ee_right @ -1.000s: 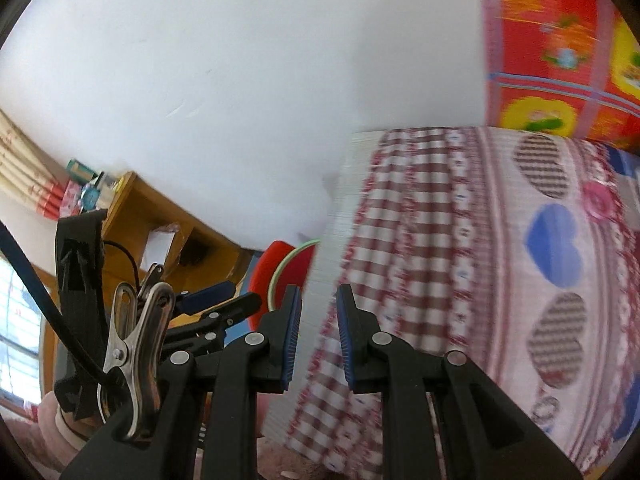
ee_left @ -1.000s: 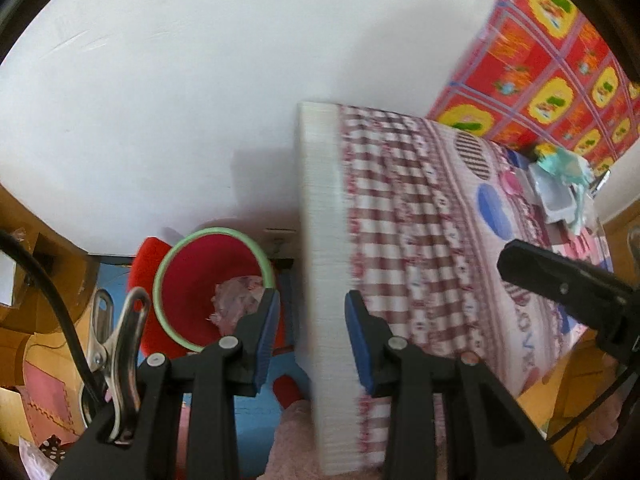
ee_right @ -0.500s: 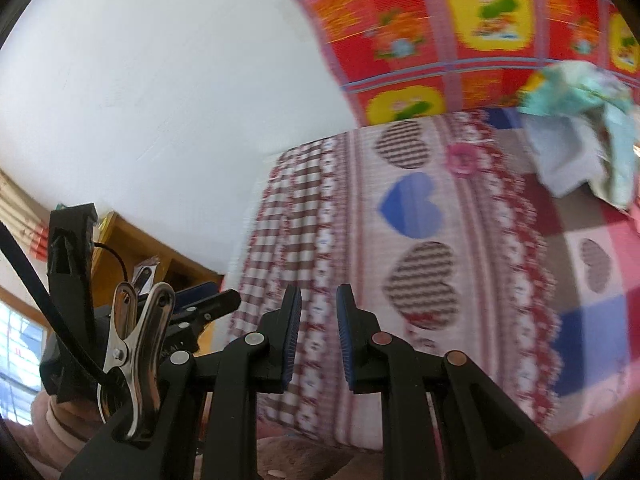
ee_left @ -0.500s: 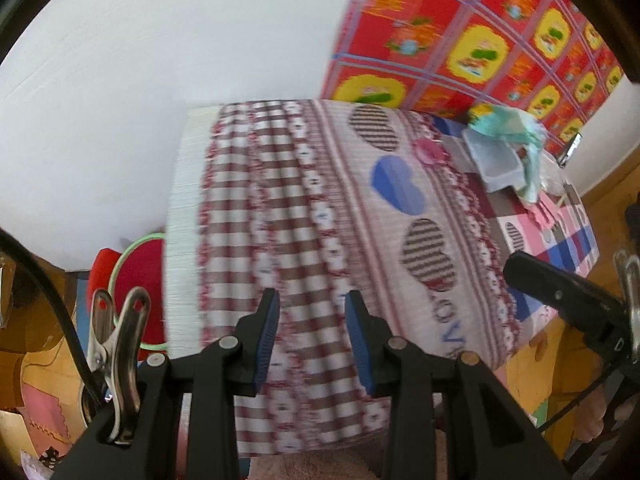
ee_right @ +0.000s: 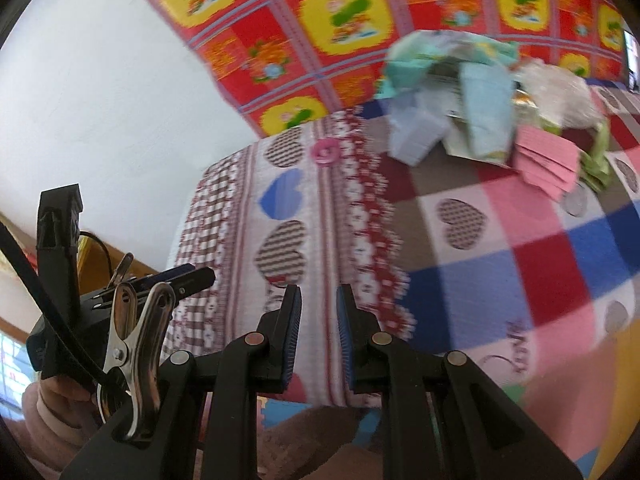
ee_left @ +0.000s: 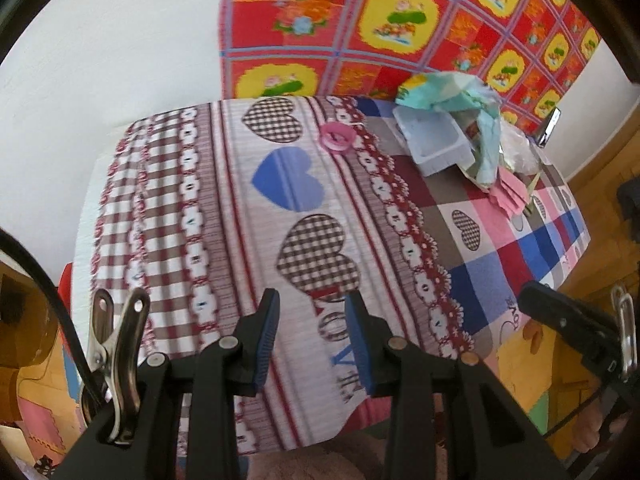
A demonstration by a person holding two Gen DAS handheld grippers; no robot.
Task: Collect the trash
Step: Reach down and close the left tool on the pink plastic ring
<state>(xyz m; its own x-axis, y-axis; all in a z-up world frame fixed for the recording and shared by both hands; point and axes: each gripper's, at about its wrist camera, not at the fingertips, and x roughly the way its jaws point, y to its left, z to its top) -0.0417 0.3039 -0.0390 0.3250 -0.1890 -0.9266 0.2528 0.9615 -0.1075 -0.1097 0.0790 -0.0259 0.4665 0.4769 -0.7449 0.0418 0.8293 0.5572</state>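
Observation:
A trash pile lies at the far right of the table: a crumpled teal wrapper [ee_left: 460,92] [ee_right: 460,56], a white plastic tray [ee_left: 436,140] [ee_right: 416,128], folded pink paper [ee_left: 510,196] [ee_right: 548,160] and a clear plastic bag [ee_left: 516,148] [ee_right: 560,88]. A small pink ring [ee_left: 336,138] [ee_right: 326,152] sits alone to the left of the pile. My left gripper [ee_left: 312,308] hovers over the table's near edge, open and empty. My right gripper [ee_right: 318,296] is also near that edge, with a narrow gap and nothing in it. Both are well short of the pile.
The table wears a heart-and-check patterned cloth [ee_left: 304,184] [ee_right: 480,240]. A white wall and a red-and-yellow hanging [ee_left: 400,20] stand behind it. Wooden furniture [ee_left: 24,320] and a sliver of something red [ee_left: 64,280] lie off the left end. Coloured floor mats show below the front edge.
Both views have swung right, away from the red bin beside the table's left end and over the tabletop, so the trash pile has come closer. Neither gripper's jaw gap has changed.

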